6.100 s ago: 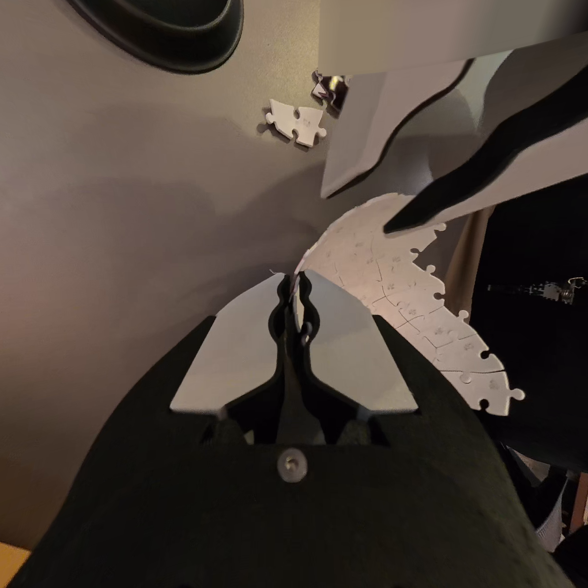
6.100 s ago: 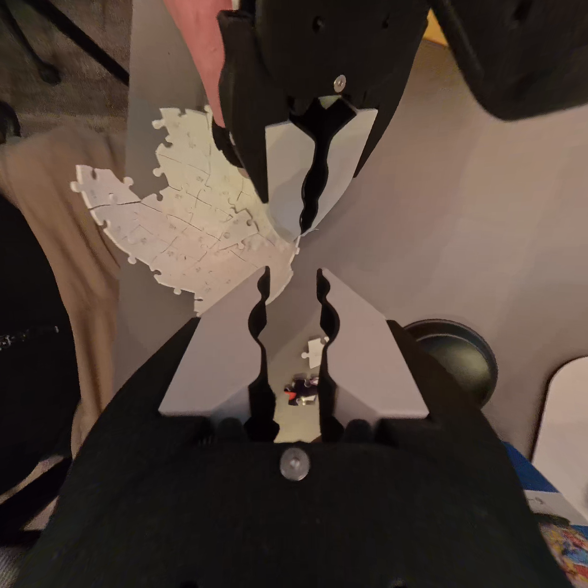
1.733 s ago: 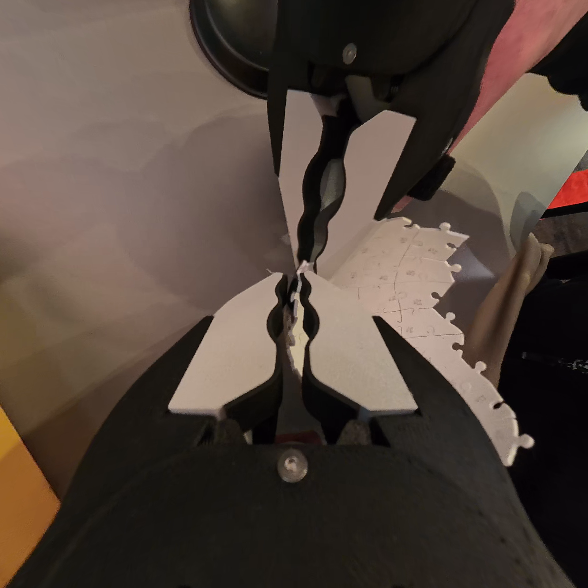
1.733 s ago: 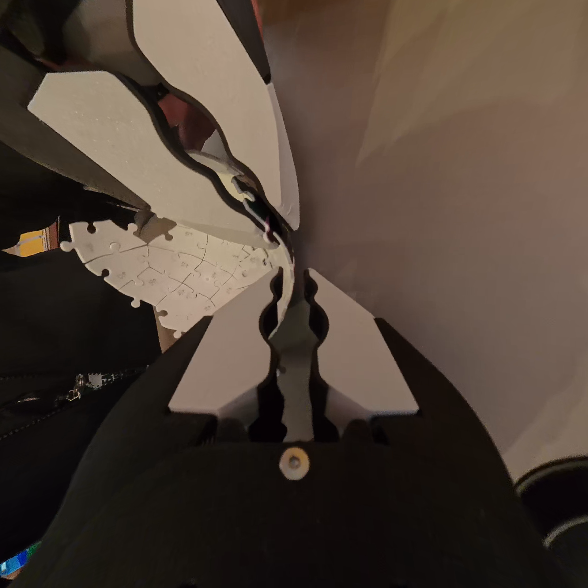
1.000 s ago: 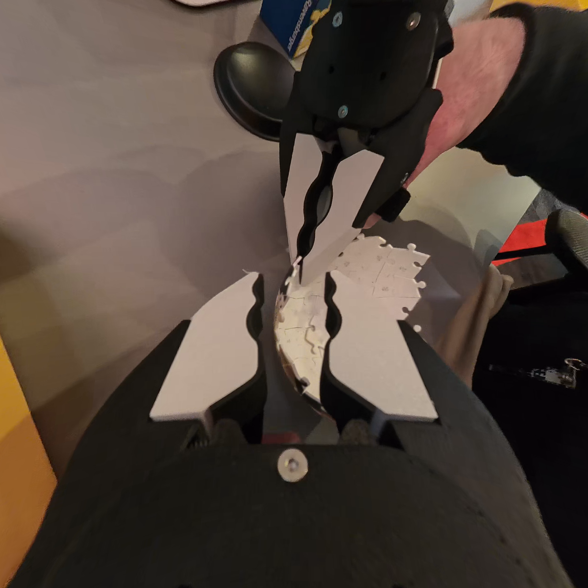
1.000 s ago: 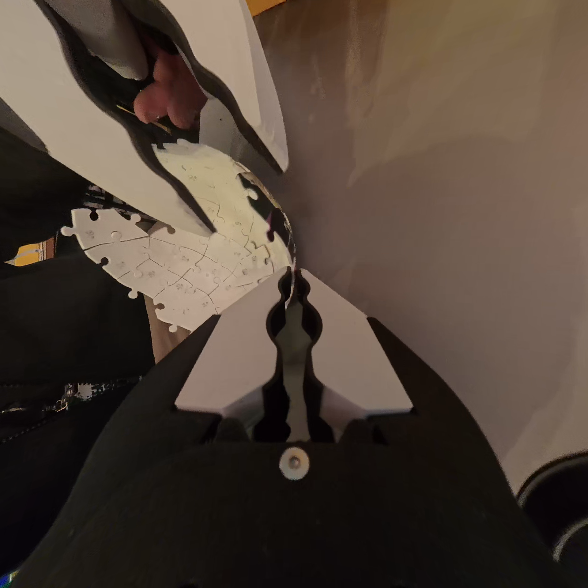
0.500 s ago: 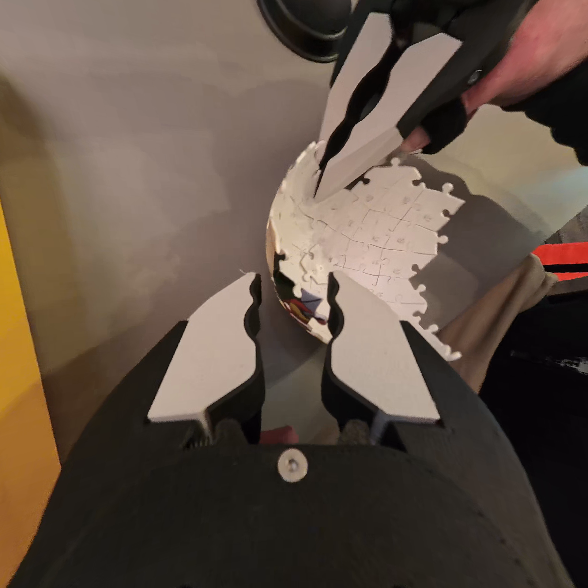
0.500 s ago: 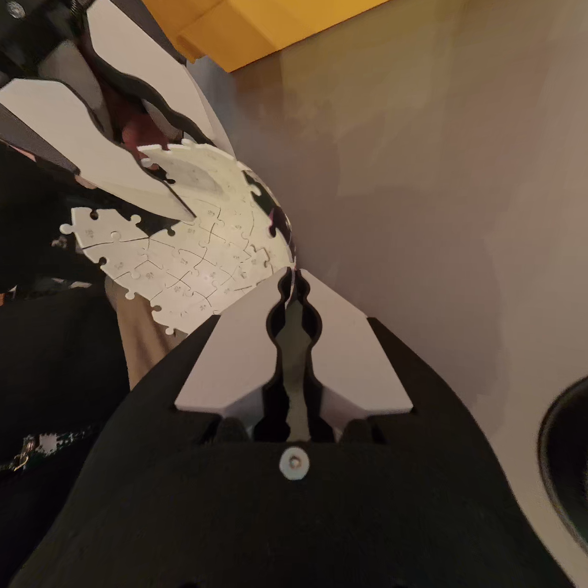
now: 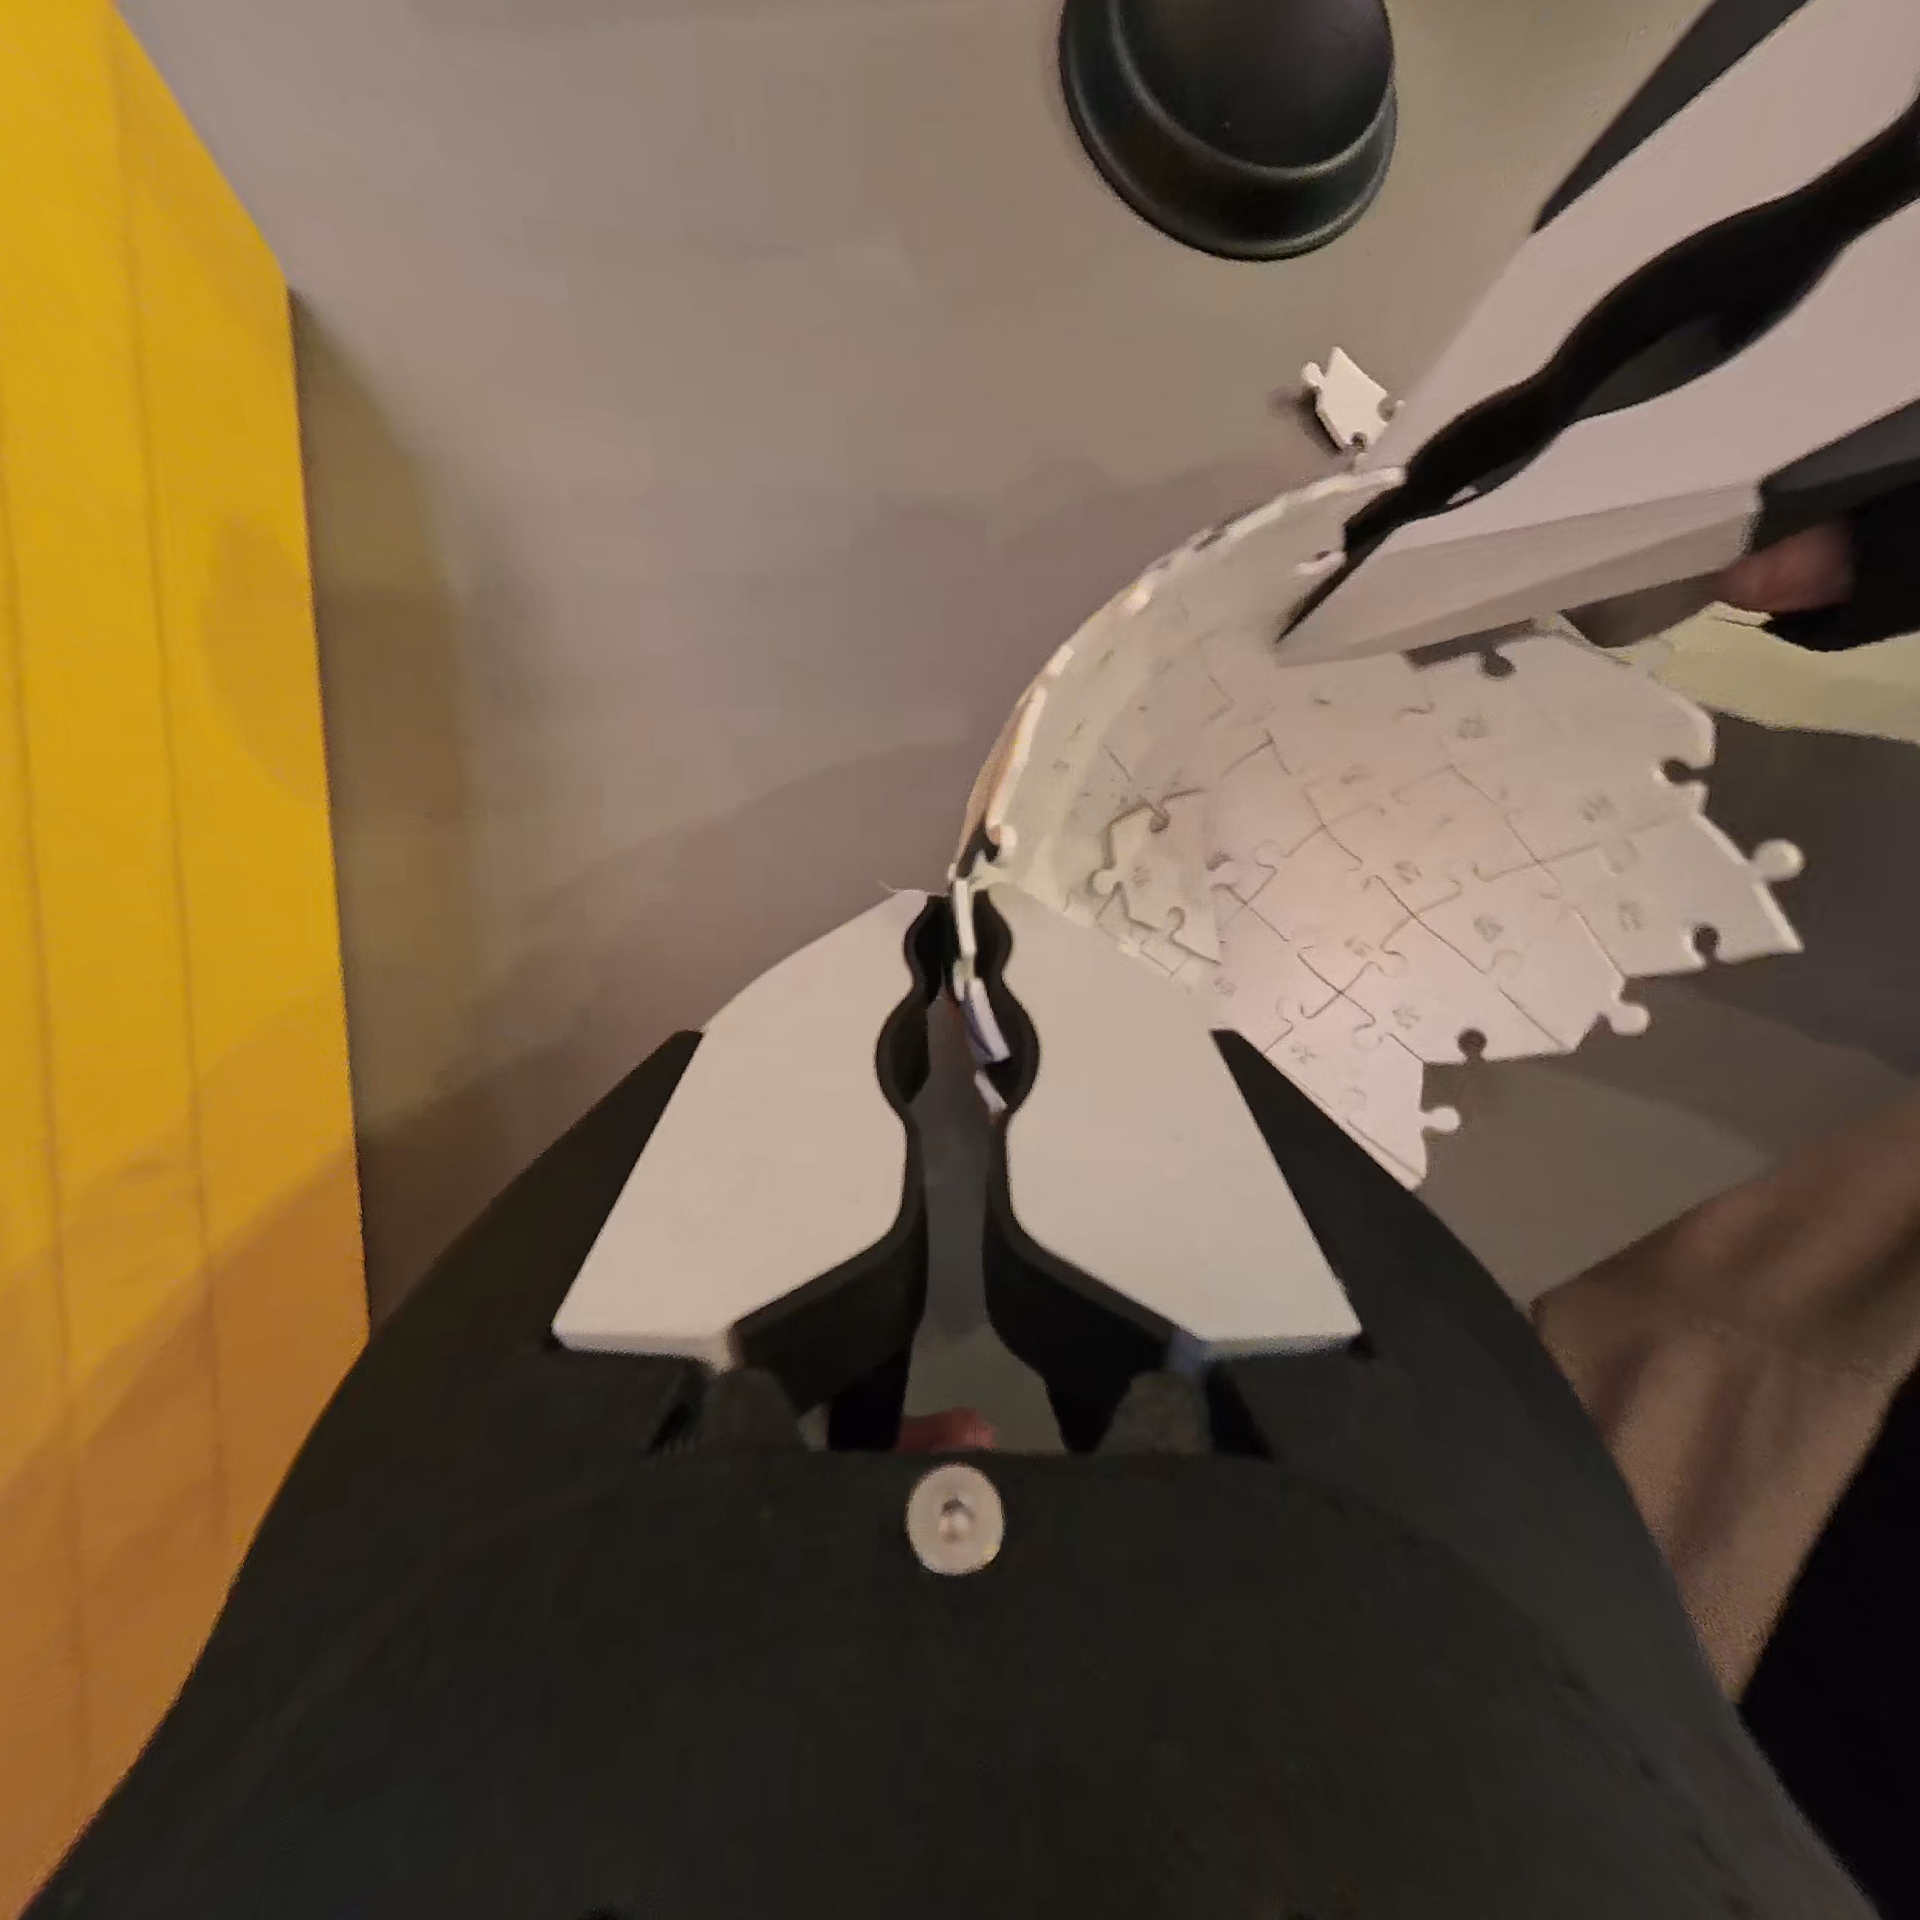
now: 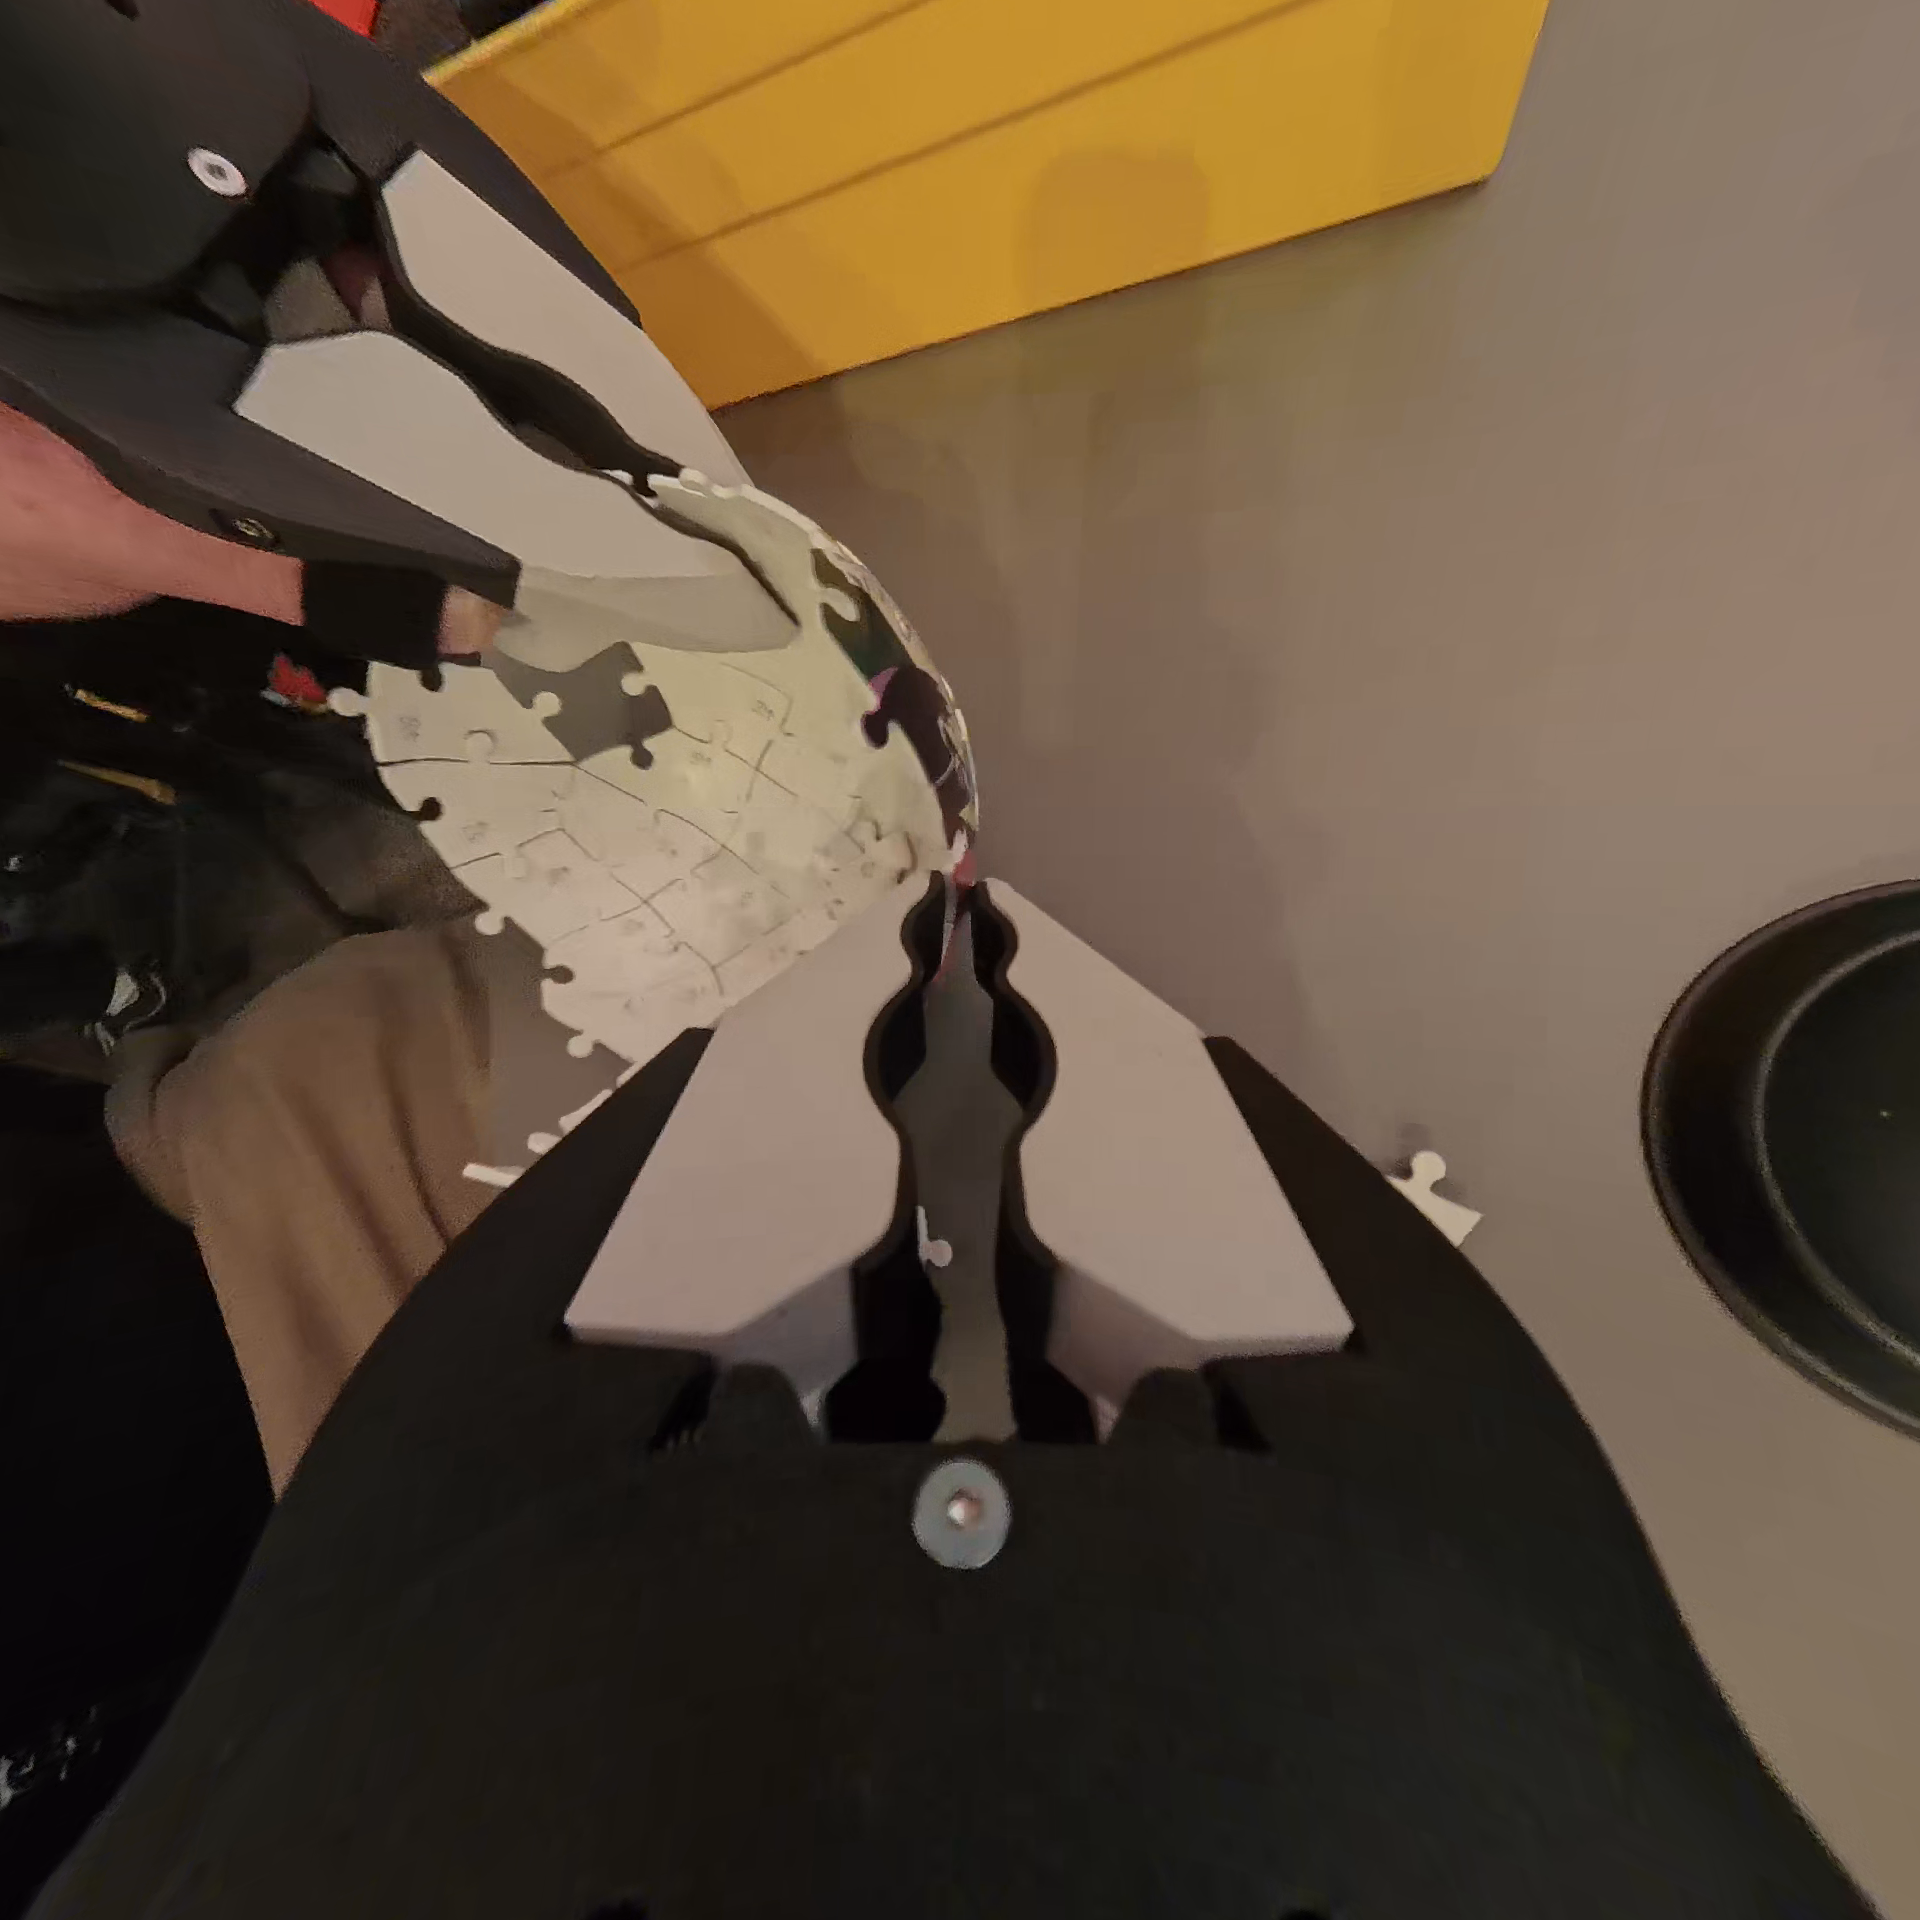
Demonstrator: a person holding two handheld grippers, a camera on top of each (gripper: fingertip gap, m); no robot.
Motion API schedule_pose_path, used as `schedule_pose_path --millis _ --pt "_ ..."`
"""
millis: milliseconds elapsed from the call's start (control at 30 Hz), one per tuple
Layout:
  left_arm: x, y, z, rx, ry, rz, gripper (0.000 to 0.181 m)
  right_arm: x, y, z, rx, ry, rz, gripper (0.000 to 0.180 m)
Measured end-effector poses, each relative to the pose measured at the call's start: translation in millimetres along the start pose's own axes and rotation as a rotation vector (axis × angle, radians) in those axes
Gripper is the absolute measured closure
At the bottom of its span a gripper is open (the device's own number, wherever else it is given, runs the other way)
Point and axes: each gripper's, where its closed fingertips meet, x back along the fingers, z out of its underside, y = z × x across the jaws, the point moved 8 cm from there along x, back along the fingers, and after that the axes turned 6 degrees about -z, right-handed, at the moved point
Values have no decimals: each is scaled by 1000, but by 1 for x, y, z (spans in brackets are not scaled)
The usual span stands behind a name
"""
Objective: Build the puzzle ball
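Together, both grippers hold one curved white shell of joined puzzle pieces (image 9: 1382, 862) up above the grey tabletop (image 9: 675, 468), its pale concave inside turned to both cameras and a sliver of dark printed outside visible along its rim in the right wrist view. The left gripper (image 9: 958, 920) has its jaws closed on the shell's near edge, the thin rim pinched between the tips. The right gripper (image 10: 954, 894) likewise has its jaws clamped on another part of the rim; in the left wrist view it (image 9: 1340, 561) reaches in from the upper right and bites the shell's far edge. One piece-shaped gap (image 10: 603, 707) shows in the shell near the left gripper's tips. A loose white puzzle piece (image 9: 1345, 410) lies on the tabletop beyond the shell. A round black dish (image 9: 1226, 114) sits farther off, and a yellow box (image 10: 987, 177) stands along the tabletop's side. Brown cloth (image 10: 312, 1122) shows below the shell.
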Motion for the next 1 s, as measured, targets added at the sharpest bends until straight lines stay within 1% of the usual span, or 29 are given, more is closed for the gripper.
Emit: schedule_pose_path --millis 33,133,233,433,500,633,833,933,1000 --pt "-1 1 0 -4 -9 -11 176 1 2 0 2 -12 7 176" --pt "0 3 -4 -11 -65 -31 177 6 4 -4 16 -58 43 176" --pt "3 6 -8 -45 -111 -106 177 12 4 -7 33 -96 77 178" --pt "8 11 -15 -82 -205 -186 177 17 0 -9 30 -147 103 169" --pt "11 12 -17 -99 -232 -225 177 21 1 -11 49 -174 111 169" --pt "19 13 -26 -161 -316 -344 178 31 1 -13 49 -224 129 168" --pt "29 6 -40 -348 -429 -566 178 39 -2 -8 30 -243 145 167" --pt "33 3 -45 -411 -513 -659 178 43 -2 -5 41 -247 170 167" --pt "39 -1 -48 -485 -594 -745 178 44 -1 -4 46 -250 175 167"
